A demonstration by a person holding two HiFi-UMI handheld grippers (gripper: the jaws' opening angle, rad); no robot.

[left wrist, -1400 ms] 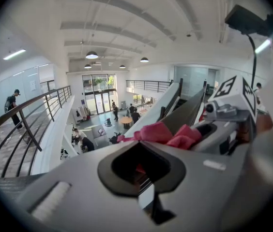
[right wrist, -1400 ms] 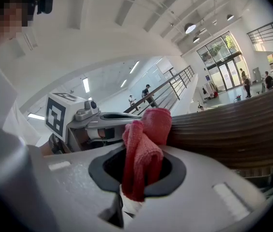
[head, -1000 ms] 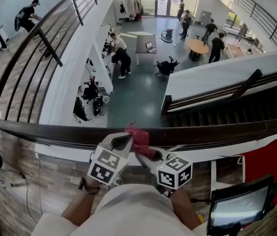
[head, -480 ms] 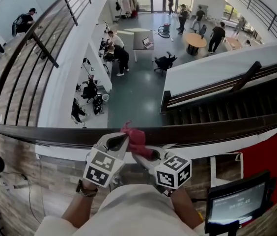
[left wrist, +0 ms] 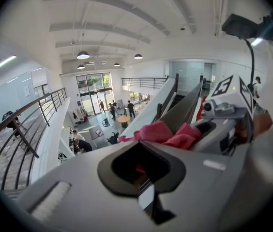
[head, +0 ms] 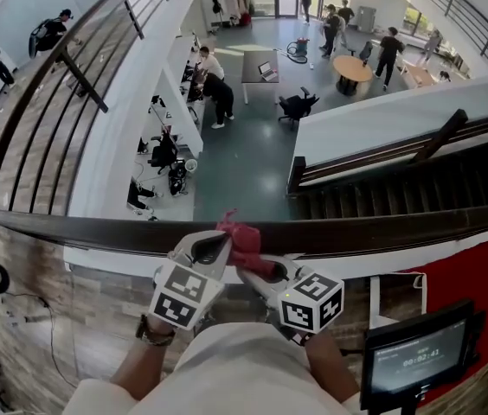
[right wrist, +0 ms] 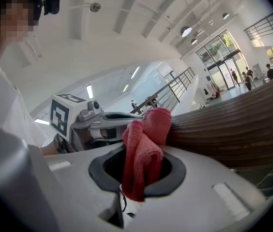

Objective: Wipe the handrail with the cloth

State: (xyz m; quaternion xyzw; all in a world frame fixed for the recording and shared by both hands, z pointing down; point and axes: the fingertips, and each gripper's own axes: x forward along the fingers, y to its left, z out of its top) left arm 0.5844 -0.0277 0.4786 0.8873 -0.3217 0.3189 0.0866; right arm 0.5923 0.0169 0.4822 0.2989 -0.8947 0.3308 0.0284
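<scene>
The red cloth [head: 242, 239] lies on the dark handrail [head: 417, 225], toward 6 o'clock in the head view. The right gripper [head: 253, 272], at 5 o'clock of the cloth, has its fingers closed on it. The left gripper [head: 215, 246], at 9 o'clock, is closed too, with a bit of red between its fingers.

far below me, the lower floor [head: 244, 175] holds a round table [head: 350, 66] with people standing around it, a grey desk [head: 253, 82] carrying an open laptop [head: 267, 71], and a black office chair [head: 296, 106] apart from both. a dark staircase [head: 382, 195] runs on my right. a lit monitor [head: 413, 361] stands low on my right, below a red panel [head: 478, 275].
</scene>
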